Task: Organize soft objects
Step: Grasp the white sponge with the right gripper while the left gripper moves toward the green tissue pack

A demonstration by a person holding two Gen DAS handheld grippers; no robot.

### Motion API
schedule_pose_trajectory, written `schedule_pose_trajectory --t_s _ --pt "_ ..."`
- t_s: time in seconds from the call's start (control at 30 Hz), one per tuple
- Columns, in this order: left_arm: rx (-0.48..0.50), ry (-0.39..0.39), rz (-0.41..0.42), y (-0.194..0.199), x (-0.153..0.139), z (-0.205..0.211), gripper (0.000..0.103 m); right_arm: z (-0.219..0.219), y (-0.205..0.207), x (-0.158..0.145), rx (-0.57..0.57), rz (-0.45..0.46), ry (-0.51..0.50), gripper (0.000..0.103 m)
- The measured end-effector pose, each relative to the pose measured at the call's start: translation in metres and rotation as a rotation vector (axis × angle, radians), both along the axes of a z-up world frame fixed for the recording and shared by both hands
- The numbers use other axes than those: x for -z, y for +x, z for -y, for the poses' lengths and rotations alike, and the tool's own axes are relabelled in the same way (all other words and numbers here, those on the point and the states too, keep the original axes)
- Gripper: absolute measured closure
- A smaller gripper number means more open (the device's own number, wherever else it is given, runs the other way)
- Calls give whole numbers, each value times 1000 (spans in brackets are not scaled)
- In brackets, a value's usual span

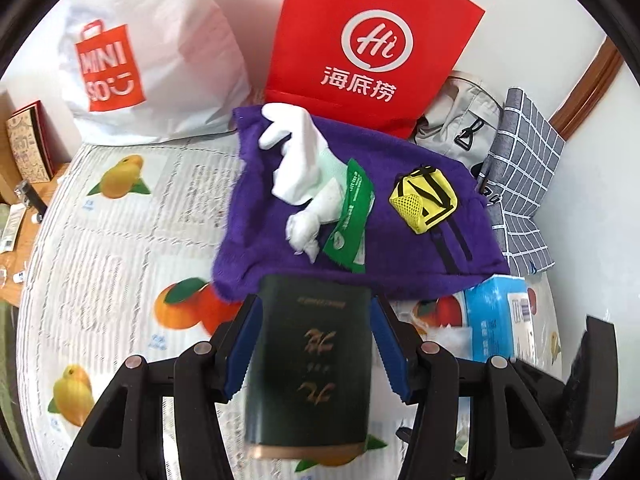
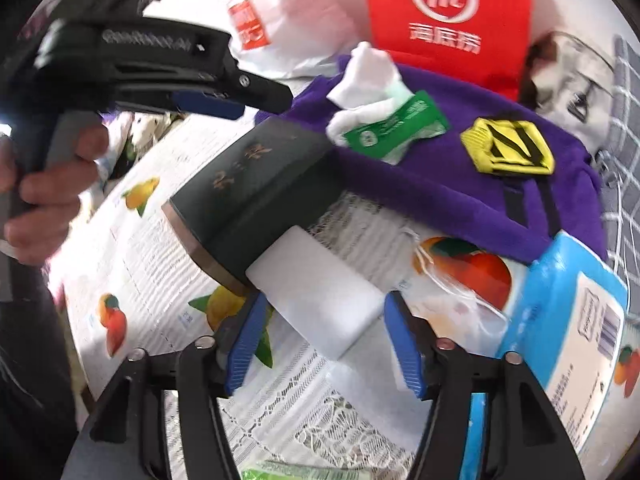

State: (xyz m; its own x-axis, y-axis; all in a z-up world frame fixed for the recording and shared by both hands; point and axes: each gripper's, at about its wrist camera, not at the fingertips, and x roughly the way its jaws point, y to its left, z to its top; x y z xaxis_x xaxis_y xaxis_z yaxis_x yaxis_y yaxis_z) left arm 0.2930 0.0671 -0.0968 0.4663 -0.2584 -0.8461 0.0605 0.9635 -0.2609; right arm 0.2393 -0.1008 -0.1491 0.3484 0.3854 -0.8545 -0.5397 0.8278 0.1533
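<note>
A dark green box [image 1: 308,364] lies on the fruit-print tablecloth [image 1: 120,240], just in front of a purple fleece cloth [image 1: 400,220]. On the cloth lie white socks [image 1: 296,160], a green wipes pack [image 1: 350,220] and a yellow mesh pouch [image 1: 424,198]. My left gripper [image 1: 312,344] is open, its blue pads apart on either side of the box. In the right wrist view the box [image 2: 248,196] lies beyond a white foam block [image 2: 320,296]. My right gripper [image 2: 326,340] is open around the block's near end. The left gripper's body [image 2: 160,64] hovers above the box.
A white Miniso bag [image 1: 140,52] and a red paper bag [image 1: 372,40] stand at the back. A grey bag [image 1: 464,120] and checked cloth [image 1: 524,168] lie at the right. A blue tissue box [image 2: 576,320] sits near my right gripper.
</note>
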Motion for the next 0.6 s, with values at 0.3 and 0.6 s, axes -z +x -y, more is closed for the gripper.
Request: schedule_pose_trajectory --t_s 0.3,0.6 --pt "-26 1 5 -9 4 -22 49 -23 3 12 -102 42 -115 19" --pt "-31 8 0 -19 5 -25 49 -24 8 27 -109 8 -133 32"
